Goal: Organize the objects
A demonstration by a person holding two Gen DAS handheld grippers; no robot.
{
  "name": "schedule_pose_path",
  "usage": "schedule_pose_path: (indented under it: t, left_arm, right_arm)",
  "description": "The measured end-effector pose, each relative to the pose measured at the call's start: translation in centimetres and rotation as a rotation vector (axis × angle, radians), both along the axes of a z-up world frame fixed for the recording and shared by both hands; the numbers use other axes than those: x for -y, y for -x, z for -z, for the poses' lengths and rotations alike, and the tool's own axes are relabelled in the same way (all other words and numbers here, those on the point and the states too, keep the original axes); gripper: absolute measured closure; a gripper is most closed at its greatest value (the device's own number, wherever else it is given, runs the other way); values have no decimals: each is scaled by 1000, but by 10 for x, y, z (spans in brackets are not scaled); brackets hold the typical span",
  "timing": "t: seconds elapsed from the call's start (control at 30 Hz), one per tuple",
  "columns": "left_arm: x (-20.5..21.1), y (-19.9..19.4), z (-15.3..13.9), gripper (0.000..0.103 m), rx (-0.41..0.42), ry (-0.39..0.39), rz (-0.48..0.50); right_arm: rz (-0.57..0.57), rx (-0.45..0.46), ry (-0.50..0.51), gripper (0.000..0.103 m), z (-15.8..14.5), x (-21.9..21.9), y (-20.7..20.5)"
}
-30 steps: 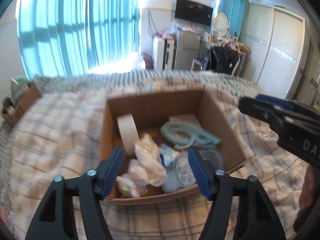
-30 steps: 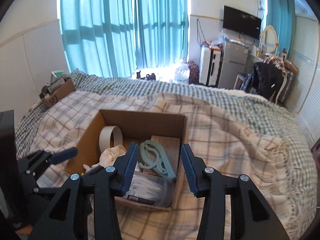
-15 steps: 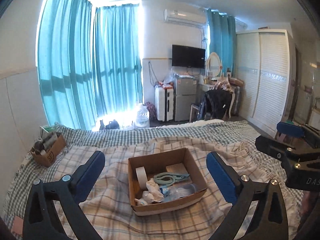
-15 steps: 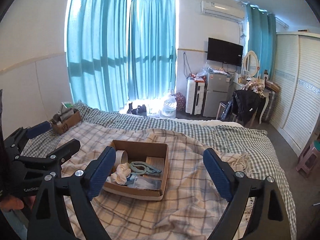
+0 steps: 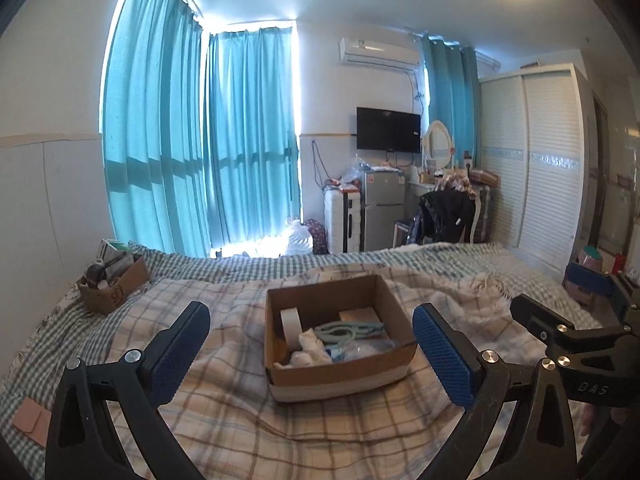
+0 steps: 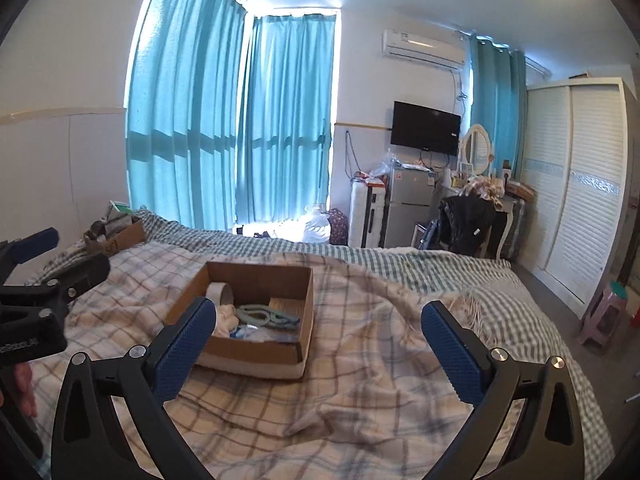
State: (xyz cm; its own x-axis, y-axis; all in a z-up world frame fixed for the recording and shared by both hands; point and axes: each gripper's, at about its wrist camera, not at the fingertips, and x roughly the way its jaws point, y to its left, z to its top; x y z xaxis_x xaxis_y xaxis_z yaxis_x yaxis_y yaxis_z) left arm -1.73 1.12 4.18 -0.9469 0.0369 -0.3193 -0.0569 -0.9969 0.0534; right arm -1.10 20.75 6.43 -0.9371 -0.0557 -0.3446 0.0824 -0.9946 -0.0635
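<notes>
An open cardboard box (image 5: 340,376) sits on the plaid blanket in the middle of the bed; it also shows in the right wrist view (image 6: 256,354). Inside lie a roll of tape (image 5: 289,326), a teal hanger (image 5: 348,329), white crumpled cloth (image 5: 310,346) and a clear bag. My left gripper (image 5: 310,354) is wide open and empty, held back from the box. My right gripper (image 6: 316,342) is wide open and empty, also back from the box, to its right.
A smaller cardboard box (image 5: 114,286) with items stands at the bed's far left corner. A pink flat item (image 5: 30,420) lies at the left edge. A fridge (image 5: 382,210), a suitcase, a chair with clothes and a wardrobe (image 5: 548,168) stand beyond the bed.
Both grippers have pulled up and back from the box and opened wide. The box now looks small and far, where it filled the views a second ago.
</notes>
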Motion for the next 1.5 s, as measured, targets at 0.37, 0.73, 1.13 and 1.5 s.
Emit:
schedule_pose_path:
  t: [0.37,0.73,1.13,1.5]
  left_arm:
    - [20,-8,32,0,18,-21,-63]
    - [24,-17,25,0,21,-66,-39]
    - [22,-13,31,0,61,-76,-21]
    - [24,-15,29,0,59,-83,-24]
  right_arm:
    - [9,0,-24,0,22,1,-1]
    - [49,36,26,0,22,1,0]
    - [11,28,16,0,21,14,-5]
    - [19,29,13,0,21,14,-6]
